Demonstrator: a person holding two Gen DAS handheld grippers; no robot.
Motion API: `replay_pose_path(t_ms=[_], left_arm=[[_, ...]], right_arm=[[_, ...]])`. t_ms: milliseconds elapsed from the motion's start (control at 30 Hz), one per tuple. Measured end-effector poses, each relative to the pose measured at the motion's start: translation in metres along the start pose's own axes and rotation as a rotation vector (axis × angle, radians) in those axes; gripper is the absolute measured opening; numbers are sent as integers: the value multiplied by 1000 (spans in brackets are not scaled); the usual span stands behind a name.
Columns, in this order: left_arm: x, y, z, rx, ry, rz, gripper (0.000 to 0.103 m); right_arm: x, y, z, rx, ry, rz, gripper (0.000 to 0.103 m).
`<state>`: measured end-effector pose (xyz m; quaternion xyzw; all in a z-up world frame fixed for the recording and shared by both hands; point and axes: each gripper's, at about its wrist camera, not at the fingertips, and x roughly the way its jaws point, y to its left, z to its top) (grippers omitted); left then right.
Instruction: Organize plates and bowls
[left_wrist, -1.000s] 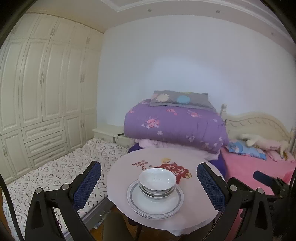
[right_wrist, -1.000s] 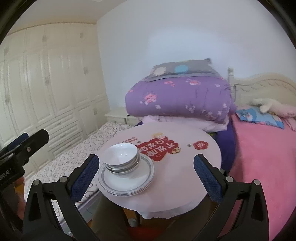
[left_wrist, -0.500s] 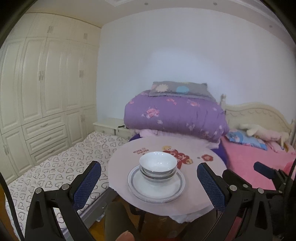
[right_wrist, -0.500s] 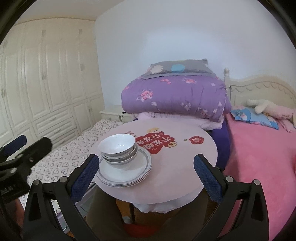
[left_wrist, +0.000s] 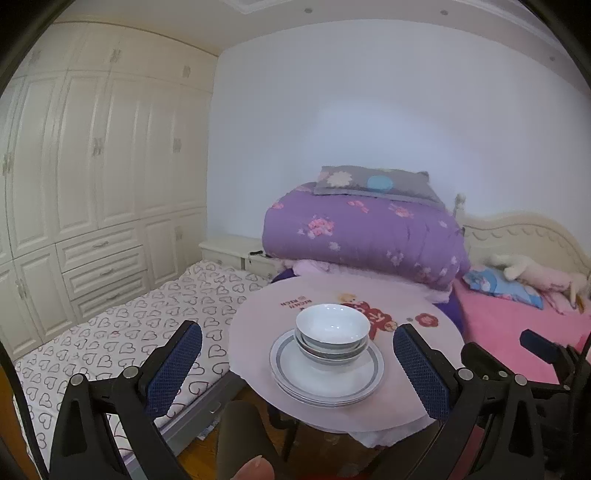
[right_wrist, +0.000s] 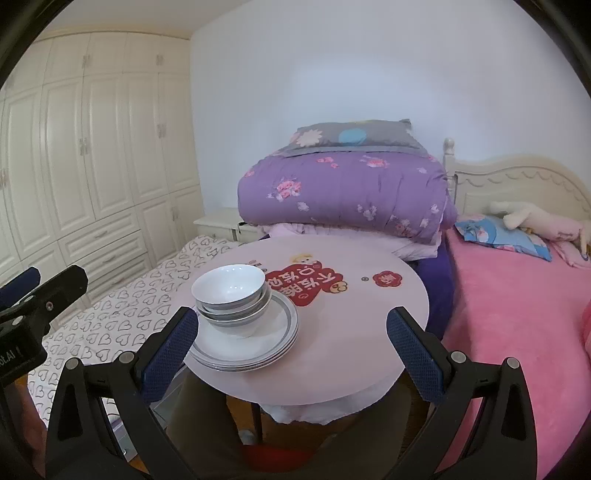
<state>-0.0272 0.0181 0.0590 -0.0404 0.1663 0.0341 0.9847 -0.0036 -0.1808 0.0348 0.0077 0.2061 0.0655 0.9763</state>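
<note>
Between the blue-padded fingers of my left tool (left_wrist: 297, 363), which stand spread wide and hold nothing, I see the stack of bowls (left_wrist: 332, 332) nested on the stack of plates (left_wrist: 327, 373), both apart from the tool and ahead of it. My right tool (right_wrist: 288, 343) is likewise spread and empty, and from its camera the bowls (right_wrist: 231, 295) and plates (right_wrist: 245, 339) sit toward its left finger (right_wrist: 168, 354), whose pad overlaps the plates' near edge in the view, though I cannot tell whether it touches. Both stacks rest near the front left edge of the round pink surface (right_wrist: 354, 332), which carries a red cartoon print (right_wrist: 303, 282) just behind the bowls. My left tool's body shows at the left edge of the right camera, and the right tool's at the right edge of the left camera. Beyond the surface lies a folded purple quilt (left_wrist: 364, 236) with a grey pillow (left_wrist: 373, 182) on top, a pink bed (right_wrist: 517, 295) to the right, a heart-patterned mattress (left_wrist: 136, 332) to the left, and a cream wardrobe (left_wrist: 92, 177) along the left wall.
</note>
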Motion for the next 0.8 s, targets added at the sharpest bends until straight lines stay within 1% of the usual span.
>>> replay_pose_path(t_ms=[133, 300, 500, 600, 800], left_arm=[[3, -6, -4, 11, -5, 10, 102], [10, -12, -7, 19, 15, 14, 102], [14, -14, -3, 16, 21, 3, 102], [15, -16, -4, 30, 18, 4, 102], [14, -15, -8, 19, 25, -9, 102]], right_arm=[[0, 1, 0, -1, -1, -5, 103], [0, 1, 0, -1, -2, -5, 103], [0, -1, 1, -1, -4, -7, 103], [0, -1, 1, -2, -4, -8, 103], [0, -1, 0, -1, -4, -8, 103]])
